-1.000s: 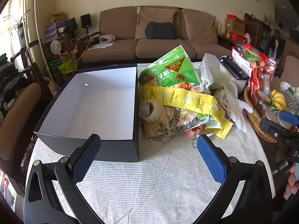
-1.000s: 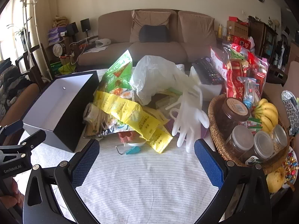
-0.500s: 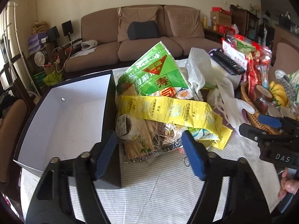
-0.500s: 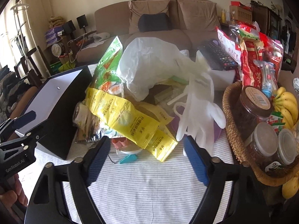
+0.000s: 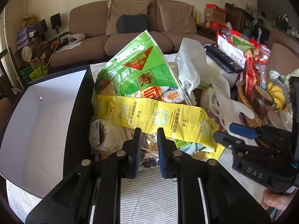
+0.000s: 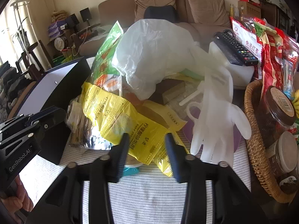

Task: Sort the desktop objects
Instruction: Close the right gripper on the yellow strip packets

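The heap of packets sits mid-table beside the empty box (image 5: 37,130), handy for sorting. The left gripper (image 5: 148,141) is closing on a clear bag (image 5: 149,149); the right gripper (image 6: 147,143) is closing around the yellow packet (image 6: 130,123), neither visibly pinched yet.

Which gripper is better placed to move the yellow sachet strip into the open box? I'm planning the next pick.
Probably the right gripper: its closing jaws straddle the yellow sachet strip. The left gripper, though nearer the open box, is closing on the clear packet underneath.
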Demonstrator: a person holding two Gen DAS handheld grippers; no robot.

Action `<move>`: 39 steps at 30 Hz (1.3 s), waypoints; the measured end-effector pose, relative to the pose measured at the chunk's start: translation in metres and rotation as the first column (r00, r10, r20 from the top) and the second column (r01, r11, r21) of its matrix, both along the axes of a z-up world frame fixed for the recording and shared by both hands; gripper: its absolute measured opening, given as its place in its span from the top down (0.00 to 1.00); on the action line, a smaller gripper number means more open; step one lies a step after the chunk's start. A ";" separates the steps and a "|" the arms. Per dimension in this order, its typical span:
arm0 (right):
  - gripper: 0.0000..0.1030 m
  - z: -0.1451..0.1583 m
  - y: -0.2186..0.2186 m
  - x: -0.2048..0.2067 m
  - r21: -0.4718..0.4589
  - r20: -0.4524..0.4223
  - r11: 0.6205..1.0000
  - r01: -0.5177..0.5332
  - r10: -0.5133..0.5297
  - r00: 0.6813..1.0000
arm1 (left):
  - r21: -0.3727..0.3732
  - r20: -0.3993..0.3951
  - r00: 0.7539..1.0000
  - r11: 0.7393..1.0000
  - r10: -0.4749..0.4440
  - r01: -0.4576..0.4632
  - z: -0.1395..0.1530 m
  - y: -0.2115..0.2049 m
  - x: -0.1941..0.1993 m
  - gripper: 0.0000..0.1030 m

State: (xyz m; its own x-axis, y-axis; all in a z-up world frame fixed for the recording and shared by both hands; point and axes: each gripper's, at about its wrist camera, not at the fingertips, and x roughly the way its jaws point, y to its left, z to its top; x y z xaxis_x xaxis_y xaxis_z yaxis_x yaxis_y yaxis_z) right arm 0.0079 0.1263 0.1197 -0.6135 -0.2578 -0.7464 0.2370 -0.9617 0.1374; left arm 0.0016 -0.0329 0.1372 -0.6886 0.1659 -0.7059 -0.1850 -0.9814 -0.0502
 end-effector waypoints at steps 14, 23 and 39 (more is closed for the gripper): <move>0.28 -0.028 0.003 0.001 0.028 0.058 0.998 -0.054 0.052 0.997 | 0.087 0.037 0.999 0.996 -0.030 0.026 -0.018 -0.006 -0.012 0.71; 0.29 -0.048 -0.001 -0.005 0.072 0.096 0.996 -0.060 0.053 0.994 | 0.069 0.071 0.997 0.997 -0.037 0.032 -0.033 -0.005 -0.005 0.69; 0.87 -0.017 0.002 0.002 0.046 -0.181 0.998 0.032 -0.023 0.983 | 0.088 0.098 0.994 0.995 -0.051 0.043 -0.031 -0.011 0.006 0.57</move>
State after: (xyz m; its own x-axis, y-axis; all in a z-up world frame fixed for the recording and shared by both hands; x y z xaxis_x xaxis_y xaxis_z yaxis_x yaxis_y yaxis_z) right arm 0.0102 0.1287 0.1030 -0.7458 -0.2052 -0.6338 0.2272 -0.9727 0.0475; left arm 0.0079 -0.0438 0.1062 -0.6051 0.2592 -0.7527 -0.2207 -0.9631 -0.1542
